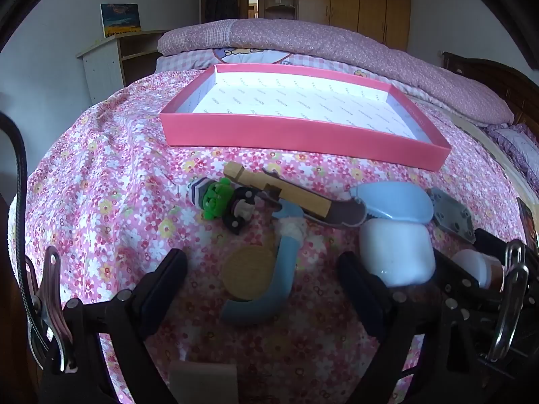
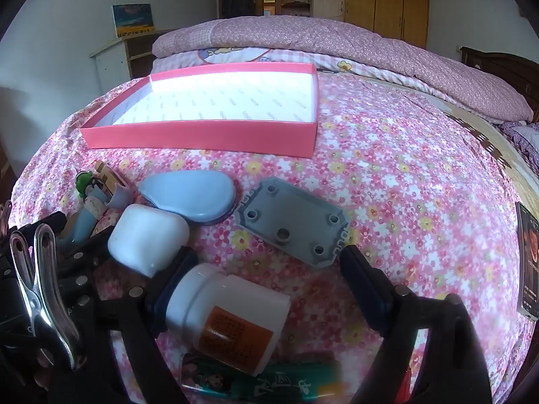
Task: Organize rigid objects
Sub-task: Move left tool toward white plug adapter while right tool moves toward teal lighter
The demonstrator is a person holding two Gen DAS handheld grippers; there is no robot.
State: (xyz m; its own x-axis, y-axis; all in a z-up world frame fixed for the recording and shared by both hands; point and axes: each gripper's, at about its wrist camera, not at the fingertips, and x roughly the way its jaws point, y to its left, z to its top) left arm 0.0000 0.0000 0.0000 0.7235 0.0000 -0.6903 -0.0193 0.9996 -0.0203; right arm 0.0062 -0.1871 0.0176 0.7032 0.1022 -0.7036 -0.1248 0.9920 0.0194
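Note:
On the flowered bedspread stands a pink cardboard box (image 1: 303,134) with a white lining and nothing in it; it also shows in the right wrist view (image 2: 202,134). My left gripper (image 1: 262,282) is open, low over a round wooden disc (image 1: 247,271) and a curved blue piece (image 1: 269,289) that lie between its fingers. My right gripper (image 2: 267,277) is open too. A white bottle (image 2: 229,313) with an orange label lies on its side between the fingers, close to the left one. Just beyond the fingertips rests a grey plate (image 2: 291,225).
A white soft-edged case (image 2: 148,235) and a light blue oval case (image 2: 192,195) lie between the two grippers. Farther left are a wooden block (image 1: 279,188), a green toy (image 1: 215,198) and a black part (image 1: 241,212). A phone (image 2: 527,262) lies at the right edge.

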